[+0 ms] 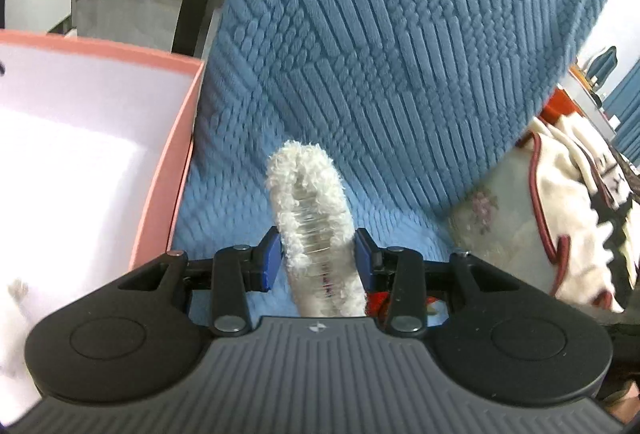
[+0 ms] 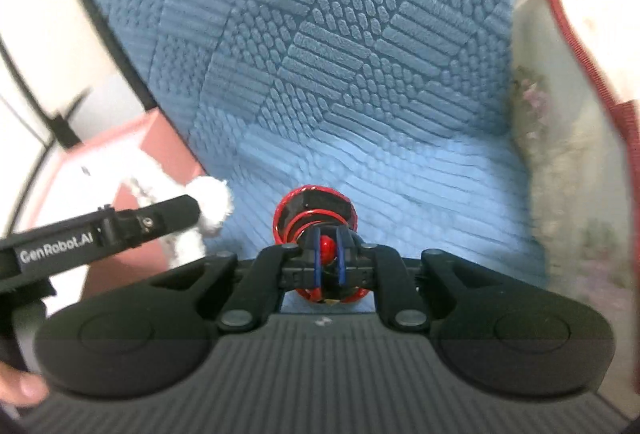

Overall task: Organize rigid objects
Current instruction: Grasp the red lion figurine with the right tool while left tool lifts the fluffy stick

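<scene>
Both tools are gripping something: your left tool (image 1: 318,254) is pinching a fluffy white hair clip (image 1: 310,218) across its middle, and your right tool (image 2: 329,250) is clamping tight on a red and black toy (image 2: 316,216). Each is hovering over the blue textured cushion (image 1: 400,54), with the pink box (image 1: 176,162) sitting just to the left. You are probably carrying the clip there, so keep it level and clear the pink wall before easing your grip. Watch that the toy is not drifting against the left tool.
</scene>
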